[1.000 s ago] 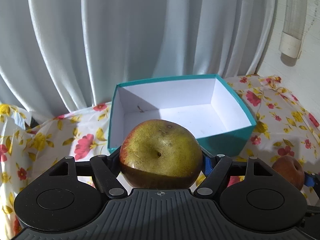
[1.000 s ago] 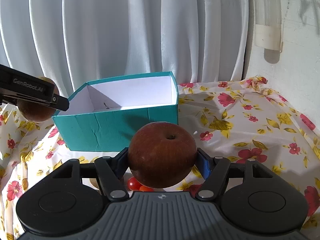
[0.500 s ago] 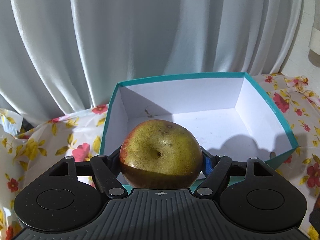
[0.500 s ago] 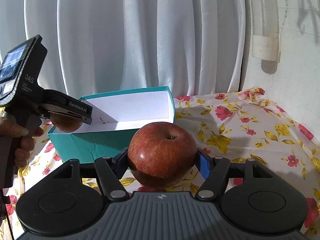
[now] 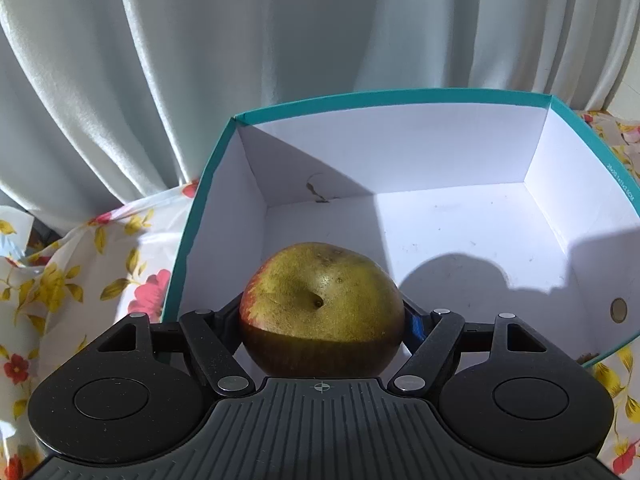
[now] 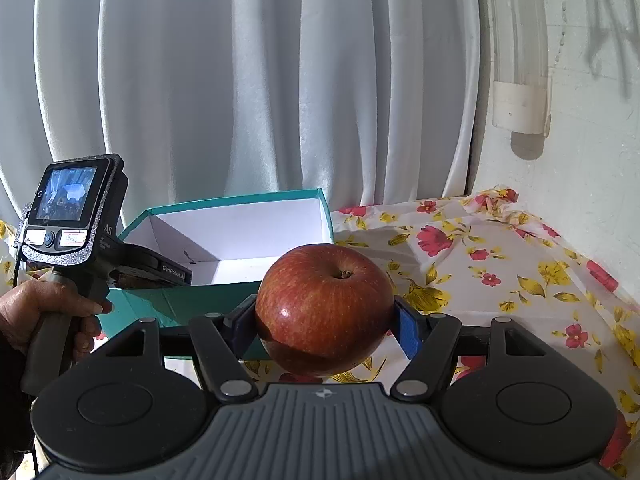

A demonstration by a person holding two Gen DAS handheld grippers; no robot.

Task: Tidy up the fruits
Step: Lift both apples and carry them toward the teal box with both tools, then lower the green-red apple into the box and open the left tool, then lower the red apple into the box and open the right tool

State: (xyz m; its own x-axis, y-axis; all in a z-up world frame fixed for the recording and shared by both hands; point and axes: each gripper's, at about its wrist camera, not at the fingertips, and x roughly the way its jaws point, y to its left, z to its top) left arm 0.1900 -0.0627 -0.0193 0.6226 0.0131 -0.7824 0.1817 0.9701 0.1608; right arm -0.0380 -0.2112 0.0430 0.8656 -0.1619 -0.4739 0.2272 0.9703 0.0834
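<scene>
My left gripper (image 5: 322, 316) is shut on a green-yellow apple (image 5: 320, 300) with a red blush and holds it over the near left part of the open teal box (image 5: 384, 98), whose white inside is bare. My right gripper (image 6: 324, 320) is shut on a red apple (image 6: 324, 304) and holds it in the air in front of the box (image 6: 240, 216), to its right. The left gripper (image 6: 152, 270) also shows in the right wrist view, reaching over the box's near left wall.
A flowered cloth (image 6: 500, 264) covers the table. A white curtain (image 6: 260, 80) hangs close behind the box. A white wall with a pipe (image 6: 520, 112) stands at the right. A person's hand (image 6: 44, 308) holds the left gripper's handle.
My left gripper has moved forward with the green-yellow apple, from in front of the box to over its inside. My right gripper has risen and pulled back with the red apple.
</scene>
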